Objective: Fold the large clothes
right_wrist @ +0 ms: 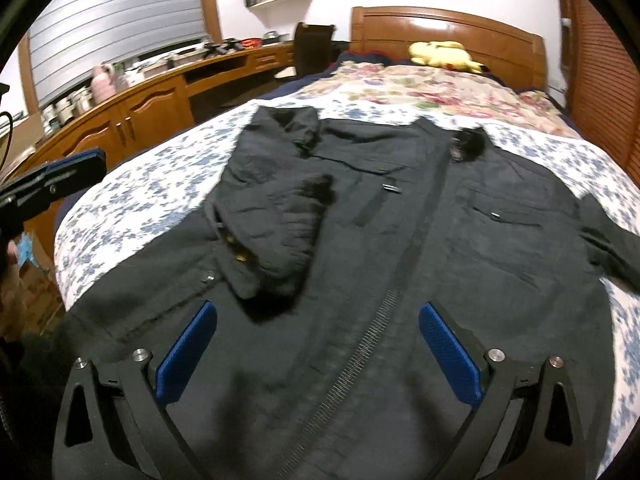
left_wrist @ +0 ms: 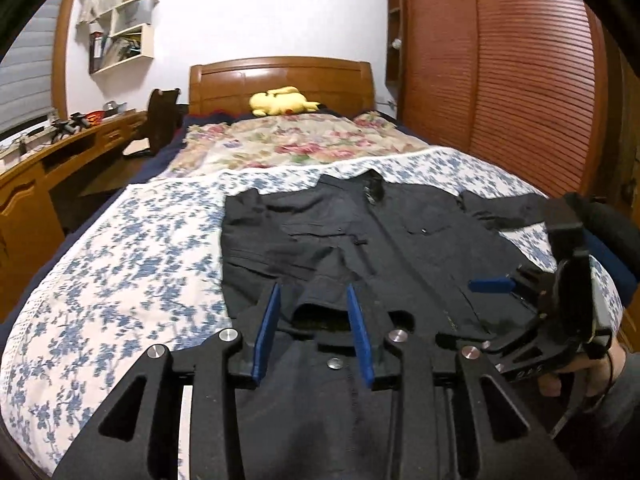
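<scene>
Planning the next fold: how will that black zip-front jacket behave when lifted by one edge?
The black zip-front jacket probably flops and drapes; its cloth already wrinkles. The folded-over sleeve may slide off. It looks bulky, perhaps heavyish.

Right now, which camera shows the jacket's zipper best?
The right wrist view: the zipper runs close and sharp up the black jacket. The left wrist view shows only a faint dark seam there.

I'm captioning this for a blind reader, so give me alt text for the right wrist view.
A black jacket lies front-up on a blue-flowered bedspread, one sleeve folded across its chest. The right gripper hovers open above its hem.
</scene>
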`<state>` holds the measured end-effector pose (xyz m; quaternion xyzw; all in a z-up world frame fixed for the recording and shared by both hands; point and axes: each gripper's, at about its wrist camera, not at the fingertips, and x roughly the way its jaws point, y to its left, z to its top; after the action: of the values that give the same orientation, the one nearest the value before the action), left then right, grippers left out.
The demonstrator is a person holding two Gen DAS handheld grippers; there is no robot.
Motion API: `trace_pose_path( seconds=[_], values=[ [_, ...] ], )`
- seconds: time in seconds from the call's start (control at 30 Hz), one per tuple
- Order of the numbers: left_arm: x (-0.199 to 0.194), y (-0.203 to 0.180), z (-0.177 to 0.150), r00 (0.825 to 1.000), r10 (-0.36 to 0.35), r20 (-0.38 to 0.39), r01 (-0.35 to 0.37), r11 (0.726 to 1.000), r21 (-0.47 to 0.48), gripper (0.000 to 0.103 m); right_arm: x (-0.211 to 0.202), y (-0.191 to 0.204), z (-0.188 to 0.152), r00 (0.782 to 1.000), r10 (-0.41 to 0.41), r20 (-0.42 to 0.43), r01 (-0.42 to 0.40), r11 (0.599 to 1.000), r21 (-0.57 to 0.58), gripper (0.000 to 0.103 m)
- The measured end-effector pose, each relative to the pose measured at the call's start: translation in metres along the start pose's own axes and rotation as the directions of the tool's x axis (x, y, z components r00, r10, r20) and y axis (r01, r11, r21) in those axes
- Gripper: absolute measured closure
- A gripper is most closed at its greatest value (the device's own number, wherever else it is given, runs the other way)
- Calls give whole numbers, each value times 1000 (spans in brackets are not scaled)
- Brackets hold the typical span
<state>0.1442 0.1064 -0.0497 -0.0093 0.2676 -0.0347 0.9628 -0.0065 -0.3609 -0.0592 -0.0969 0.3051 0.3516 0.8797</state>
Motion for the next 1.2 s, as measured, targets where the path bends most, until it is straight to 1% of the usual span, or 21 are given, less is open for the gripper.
trace_pose_path(
  seconds=[0.03,0.07,0.13,0.23,0.27,0.3,0.33,0.37,0.4,0.47,0.5,0.6,0.67,0.83,0.93,1.0,1.07,1.2],
  values=[
    [-1,4,0,1000,10,6,-9,1000,-6,67,7,3,2,1000,10,-8,-10,1000,-8,8],
    [-2,7,0,1000,19,11,-19,1000,-12,67,15,6,4,999,28,-18,-28,999,-17,12],
    [-5,14,-1,999,39,24,-38,999,-16,67,26,12,7,998,52,-27,-53,998,-40,15],
    [-9,22,-1,997,66,43,-66,998,-15,67,45,16,10,997,61,-50,-64,995,-71,24],
    [-10,23,-2,996,70,46,-70,997,-15,67,51,15,11,997,59,-59,-63,995,-74,30],
    [-10,25,-2,996,75,47,-74,997,-15,67,55,14,10,996,56,-70,-61,995,-74,39],
    [-9,26,-3,996,77,43,-76,997,-15,67,60,10,10,996,53,-78,-59,996,-70,43],
    [-9,27,-4,996,75,41,-75,997,-16,67,63,8,9,995,62,-82,-67,996,-60,54],
    [-8,27,-4,996,73,40,-73,997,-15,67,62,6,11,994,76,-79,-79,996,-47,69],
    [-7,26,-5,997,69,38,-69,998,-10,67,59,0,14,995,81,-64,-83,996,-34,80],
    [-6,25,-6,997,62,36,-62,998,-8,67,56,-2,15,995,79,-53,-82,996,-40,89],
    [-3,21,-5,998,45,38,-45,999,-4,67,43,-6,15,998,70,-8,-70,997,-38,94],
    [-1,16,-4,999,33,40,-33,999,2,67,29,-11,12,998,52,34,-51,998,-25,95],
    [3,3,-1,999,-12,43,11,1000,13,67,-27,-39,1,989,-15,147,11,1000,29,96],
    [5,-10,3,998,-35,53,34,999,23,67,-59,-61,-13,982,-60,180,46,996,81,96],
    [8,-19,5,997,-47,55,45,999,31,67,-74,-74,-23,977,-114,182,95,989,109,96],
    [14,-29,7,998,-49,49,48,998,41,67,-83,-88,-35,976,-149,157,128,982,136,96],
    [26,-48,9,998,-36,42,34,998,52,67,-81,-102,-56,982,-171,78,156,972,175,95]
  ],
)
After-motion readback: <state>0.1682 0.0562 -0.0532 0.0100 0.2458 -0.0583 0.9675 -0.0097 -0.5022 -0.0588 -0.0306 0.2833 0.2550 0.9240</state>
